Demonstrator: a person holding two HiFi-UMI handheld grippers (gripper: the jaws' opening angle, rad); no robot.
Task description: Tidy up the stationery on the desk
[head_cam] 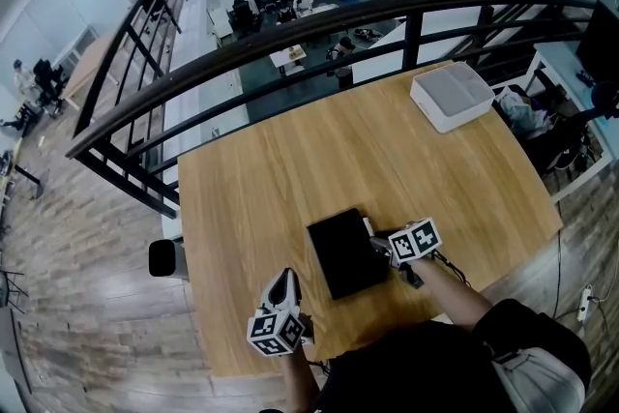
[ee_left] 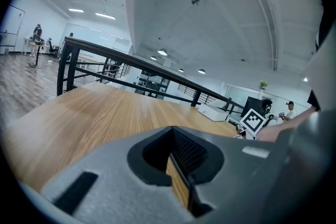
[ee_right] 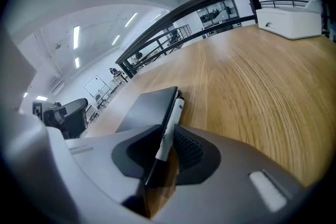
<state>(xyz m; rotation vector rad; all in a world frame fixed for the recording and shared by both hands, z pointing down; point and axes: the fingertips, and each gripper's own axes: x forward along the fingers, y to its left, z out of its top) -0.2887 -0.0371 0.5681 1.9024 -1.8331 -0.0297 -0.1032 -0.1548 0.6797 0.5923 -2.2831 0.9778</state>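
Jaws of the right gripper [ee_right: 166, 148] pinch a white pen [ee_right: 171, 124] near its dark end. The pen runs up the frame, alongside the right edge of a black notebook [ee_right: 144, 108]. The notebook lies flat on the desk [ee_right: 252, 86], lower centre in the head view. The left gripper [ee_left: 176, 166] sits at lower left of that view, apart from the notebook, its jaws pressed together with nothing between them. A white box [head_cam: 452, 95] stands at the desk's upper right corner.
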